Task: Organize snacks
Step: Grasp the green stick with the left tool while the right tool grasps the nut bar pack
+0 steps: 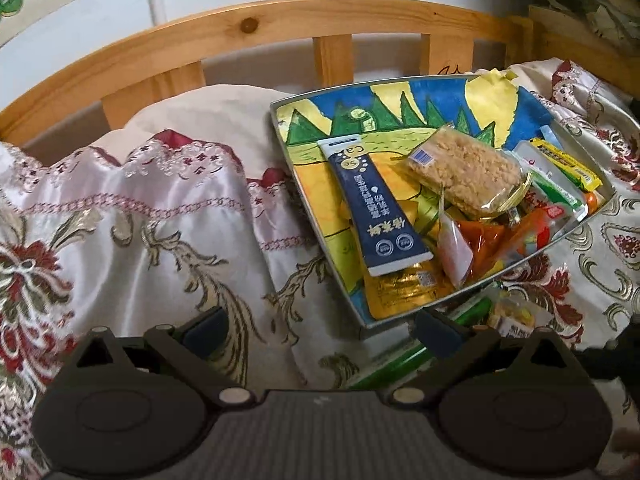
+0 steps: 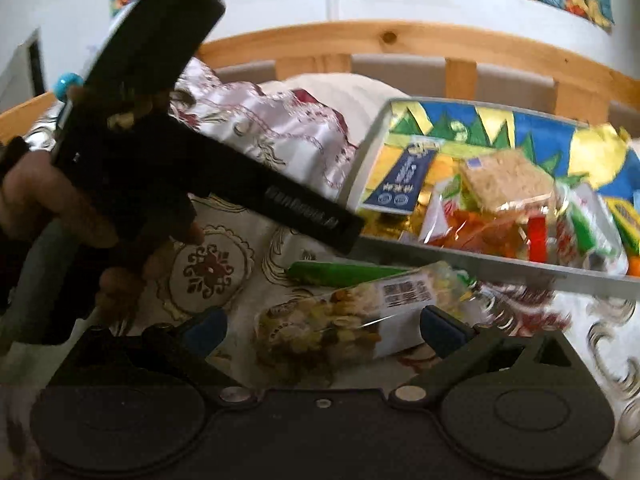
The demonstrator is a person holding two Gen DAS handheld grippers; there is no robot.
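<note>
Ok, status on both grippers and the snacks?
Left gripper open, empty. Right gripper open around nut bag, not closed. Green packet also outside tray. Nothing blocking.

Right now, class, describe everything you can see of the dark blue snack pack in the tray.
The dark blue snack pack is a long, flat, glossy sachet with white sealed ends, white characters along its length, a yellow logo near the far end and two round seals near the near end. It lies slanted in the painted metal tray, resting on gold foil packets at its near end. The clear-wrapped puffed rice bar lies just beside it. Neither gripper touches it.
</note>
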